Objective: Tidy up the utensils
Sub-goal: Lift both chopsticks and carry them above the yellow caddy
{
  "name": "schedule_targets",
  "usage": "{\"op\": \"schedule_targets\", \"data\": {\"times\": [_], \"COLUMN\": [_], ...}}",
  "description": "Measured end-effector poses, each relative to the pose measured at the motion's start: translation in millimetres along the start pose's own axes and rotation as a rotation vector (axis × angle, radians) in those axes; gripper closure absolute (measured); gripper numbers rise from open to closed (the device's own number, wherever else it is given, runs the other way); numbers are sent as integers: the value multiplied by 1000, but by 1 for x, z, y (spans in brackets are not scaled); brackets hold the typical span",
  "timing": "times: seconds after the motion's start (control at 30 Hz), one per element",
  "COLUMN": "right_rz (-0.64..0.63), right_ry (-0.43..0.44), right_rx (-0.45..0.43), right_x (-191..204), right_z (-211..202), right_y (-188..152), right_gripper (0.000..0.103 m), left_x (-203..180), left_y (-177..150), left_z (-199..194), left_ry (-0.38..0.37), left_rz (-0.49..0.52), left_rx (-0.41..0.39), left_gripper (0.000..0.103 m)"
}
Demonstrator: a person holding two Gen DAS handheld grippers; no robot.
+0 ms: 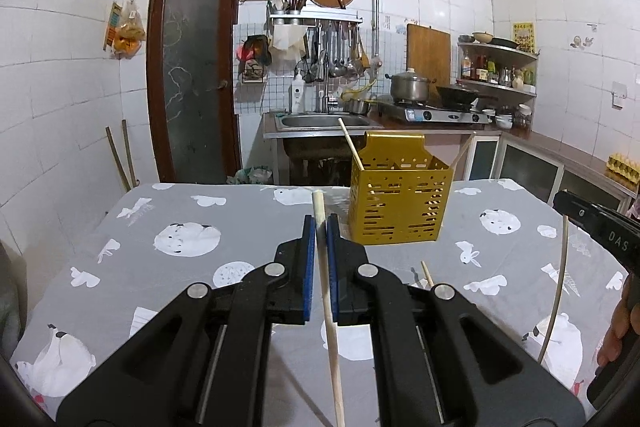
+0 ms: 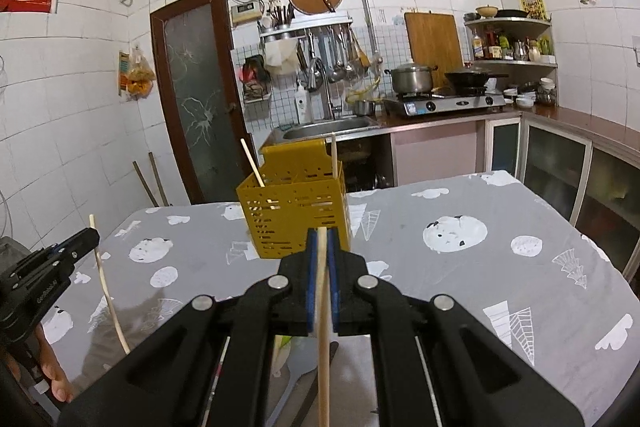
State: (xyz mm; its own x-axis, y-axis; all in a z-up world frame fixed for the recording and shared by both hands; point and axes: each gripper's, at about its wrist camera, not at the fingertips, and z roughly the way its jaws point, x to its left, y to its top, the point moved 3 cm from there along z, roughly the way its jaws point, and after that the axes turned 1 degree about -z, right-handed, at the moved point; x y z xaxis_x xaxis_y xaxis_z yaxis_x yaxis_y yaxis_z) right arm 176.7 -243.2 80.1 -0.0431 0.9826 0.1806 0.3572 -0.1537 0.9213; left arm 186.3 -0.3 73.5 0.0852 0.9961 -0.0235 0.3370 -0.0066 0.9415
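I have both grippers, left gripper (image 1: 321,227) and right gripper (image 2: 322,241), pinched tight on one chopstick (image 1: 326,283) each, held clear of the table (image 1: 132,259), because the yellow holder (image 1: 400,203) at 12 o'clock loads from above.

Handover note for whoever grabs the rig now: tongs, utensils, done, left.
Left tongs: shut on a wooden chopstick, clear of the table.
Right tongs: shut on another chopstick.
Yellow holder stands on the grey patterned tablecloth.
Done: two sticks already lean inside the holder.
Left: drop both held chopsticks in; one more stick lies on the cloth.
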Motion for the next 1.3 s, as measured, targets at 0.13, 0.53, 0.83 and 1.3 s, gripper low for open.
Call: {"op": "schedule_targets", "data": {"times": [0.13, 0.53, 0.83, 1.3], "right_rz": [-14, -31, -56, -113], "right_ry": [-1, 6, 14, 14], "right_rx": [-26, -113, -174, -238], "right_x": [3, 9, 14, 30], "right_z": [-8, -21, -12, 19], "right_y": [-1, 17, 51, 118], "right_gripper": [97, 97, 98, 98], "left_x": [-1, -2, -11, -34], "left_y": [1, 16, 54, 138], "left_z": [-6, -10, 5, 50], "left_ry": [2, -9, -53, -105], "left_rz": [1, -4, -35, -25], "left_rx": [-17, -56, -83, -162], "left_gripper": [98, 99, 99, 99]}}
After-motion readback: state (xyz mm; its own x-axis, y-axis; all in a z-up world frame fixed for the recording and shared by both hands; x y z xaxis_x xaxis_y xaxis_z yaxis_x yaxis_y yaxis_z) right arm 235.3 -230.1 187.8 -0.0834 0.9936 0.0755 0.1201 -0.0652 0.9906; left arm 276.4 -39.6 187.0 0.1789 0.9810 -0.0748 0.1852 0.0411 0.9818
